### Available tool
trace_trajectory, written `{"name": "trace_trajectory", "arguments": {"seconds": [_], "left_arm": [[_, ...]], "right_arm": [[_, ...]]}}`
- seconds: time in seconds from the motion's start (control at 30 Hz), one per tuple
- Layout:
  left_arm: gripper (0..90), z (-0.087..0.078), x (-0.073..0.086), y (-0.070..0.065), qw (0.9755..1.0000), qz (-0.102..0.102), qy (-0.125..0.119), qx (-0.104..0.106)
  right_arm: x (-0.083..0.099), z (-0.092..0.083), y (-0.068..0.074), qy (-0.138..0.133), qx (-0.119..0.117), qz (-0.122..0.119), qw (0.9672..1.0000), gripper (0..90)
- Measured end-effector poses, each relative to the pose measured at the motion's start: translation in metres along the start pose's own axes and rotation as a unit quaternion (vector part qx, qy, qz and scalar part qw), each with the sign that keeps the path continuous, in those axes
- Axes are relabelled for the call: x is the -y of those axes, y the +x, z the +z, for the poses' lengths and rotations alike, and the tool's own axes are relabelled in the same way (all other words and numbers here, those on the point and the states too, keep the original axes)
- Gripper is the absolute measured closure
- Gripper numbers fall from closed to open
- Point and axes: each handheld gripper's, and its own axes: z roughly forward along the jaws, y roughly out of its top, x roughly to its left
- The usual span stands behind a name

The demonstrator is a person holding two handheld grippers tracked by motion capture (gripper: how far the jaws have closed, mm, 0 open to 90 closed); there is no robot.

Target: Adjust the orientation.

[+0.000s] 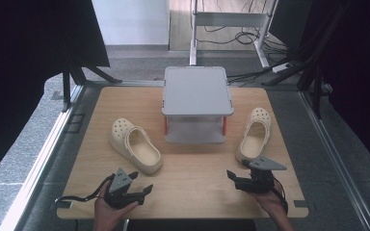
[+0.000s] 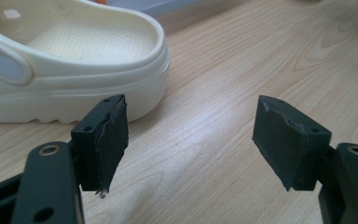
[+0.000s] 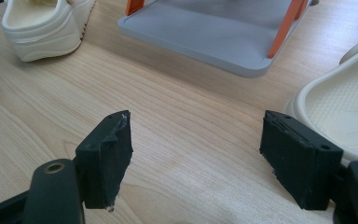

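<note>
While both tools hover low over the near edge of the worktop (image 1: 188, 163), each gapes wide with nothing between its jaws. Just ahead of the left tool (image 1: 134, 186) lies the left clog (image 1: 135, 144); the right tool (image 1: 238, 175) sits just beside the heel of the right clog (image 1: 254, 133). Between the clogs stands a grey two-tier rack (image 1: 197, 91).

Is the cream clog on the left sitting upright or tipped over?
Upright. The left clog rests on its sole on the wooden table, its opening facing up, and the left gripper view shows the ridged sole flat on the wood.
</note>
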Motion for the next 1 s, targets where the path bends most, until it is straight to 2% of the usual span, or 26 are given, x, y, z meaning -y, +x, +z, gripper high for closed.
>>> {"name": "trace_trajectory", "arguments": {"seconds": [0.17,0.27,0.43,0.57,0.7,0.73,0.77,0.83,0.97,1.0], "left_arm": [[27.1,0.001,0.001,-0.001,1.0000,0.001,0.002,0.003],[27.2,-0.004,0.002,-0.001,1.0000,0.009,0.002,-0.003],[27.3,-0.003,0.004,-0.004,0.9999,0.010,0.004,0.005],[27.4,-0.004,0.004,-0.004,0.9999,0.006,0.008,0.005],[27.4,-0.003,0.003,-0.004,0.9999,0.003,0.007,0.007],[27.4,-0.003,0.003,-0.004,0.9999,0.003,0.008,0.008],[27.4,-0.003,0.003,-0.004,0.9999,0.003,0.008,0.008],[27.4,-0.002,0.003,-0.004,0.9999,0.002,0.010,0.010],[27.5,-0.002,0.002,-0.003,0.9999,0.001,0.007,0.014],[27.5,-0.003,0.002,-0.003,0.9999,0.001,0.007,0.014]], "right_arm": [[0.001,0.001,-0.002,0.009,0.001,-0.003,1.0000,26.8],[-0.002,-0.001,-0.002,0.009,-0.005,-0.007,0.9999,30.1],[-0.005,0.000,0.002,0.016,-0.002,-0.015,0.9998,31.8],[-0.015,0.005,0.011,0.028,-0.010,-0.027,0.9992,34.0],[-0.024,0.013,0.015,0.036,-0.027,-0.035,0.9984,34.6],[-0.032,0.020,0.018,0.036,-0.043,-0.036,0.9978,34.6],[-0.032,0.020,0.018,0.036,-0.043,-0.036,0.9978,34.6],[-0.045,0.031,0.027,0.033,-0.063,-0.049,0.9963,35.4],[-0.056,0.042,0.033,0.033,-0.078,-0.055,0.9949,35.8],[-0.064,0.051,0.039,0.035,-0.088,-0.061,0.9937,36.1]]}}
